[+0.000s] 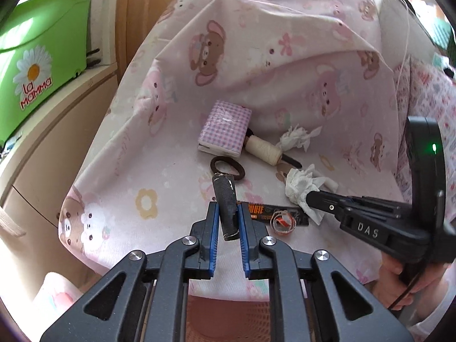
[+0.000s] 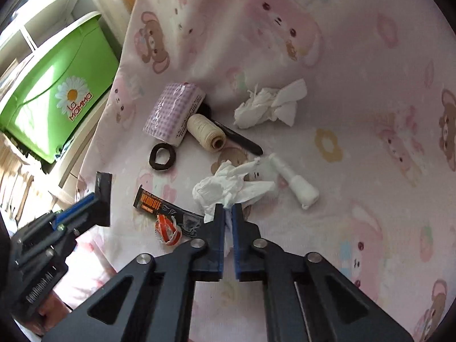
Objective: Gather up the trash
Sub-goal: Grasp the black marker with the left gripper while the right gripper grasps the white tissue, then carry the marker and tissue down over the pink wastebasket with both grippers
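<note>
left gripper (image 1: 229,212) – clamps black tube (image 1: 226,205) | right gripper (image 2: 227,213) – pinches crumpled tissue (image 2: 225,189)

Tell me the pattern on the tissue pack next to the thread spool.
The tissue pack has a purple and white gingham check, clearest in the left wrist view.

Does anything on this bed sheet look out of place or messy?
Yes. Crumpled tissues and a black snack wrapper litter the pink sheet beside a thread spool and hair tie. The right gripper pinches another tissue.
</note>
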### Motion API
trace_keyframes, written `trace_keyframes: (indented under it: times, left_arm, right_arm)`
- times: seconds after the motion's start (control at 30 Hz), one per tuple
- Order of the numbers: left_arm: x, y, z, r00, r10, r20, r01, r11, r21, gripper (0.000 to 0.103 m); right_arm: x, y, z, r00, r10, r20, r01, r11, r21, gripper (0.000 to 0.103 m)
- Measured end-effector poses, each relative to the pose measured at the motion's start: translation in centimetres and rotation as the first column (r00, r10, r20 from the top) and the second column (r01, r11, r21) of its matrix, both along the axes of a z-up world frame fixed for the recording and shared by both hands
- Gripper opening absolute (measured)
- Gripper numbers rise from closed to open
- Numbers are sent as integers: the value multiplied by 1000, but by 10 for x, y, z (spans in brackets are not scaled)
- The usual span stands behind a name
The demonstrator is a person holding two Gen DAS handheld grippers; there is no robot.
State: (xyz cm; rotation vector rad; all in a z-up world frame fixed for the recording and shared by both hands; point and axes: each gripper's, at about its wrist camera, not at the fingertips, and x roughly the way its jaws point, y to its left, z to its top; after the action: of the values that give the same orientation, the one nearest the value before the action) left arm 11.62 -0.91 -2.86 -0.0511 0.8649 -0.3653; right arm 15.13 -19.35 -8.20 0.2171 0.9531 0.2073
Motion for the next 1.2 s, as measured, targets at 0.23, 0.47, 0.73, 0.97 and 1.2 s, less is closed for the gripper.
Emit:
trace_keyframes:
  times: [0.23,0.47,0.73,0.97,1.2]
  left_arm:
    - [-4,3,19,996,4,87,-2,1000,-31,11]
    - [-35,2,20,992,-45,121,42,999,25,11]
    - [-78,1,42,991,-33,132,28,999,43,11]
    - [-114,-4,45,987,-69,147,62,997,51,12]
    - [-105,-4,-9,996,-74,-46,78,992,97,12]
  right_arm:
    - [-18,-18,32,993,-55,108,56,998,-5,5]
    - [-59,-29,49,986,-107,127,108,994,-3,5]
    - [-126,-14,83,978,-27,205,37,998,-45,5]
    - [-176,18,100,956,89,278,-73,995,-65,5]
    - [-183,41,64,969,175,177,-151,978,-142,5]
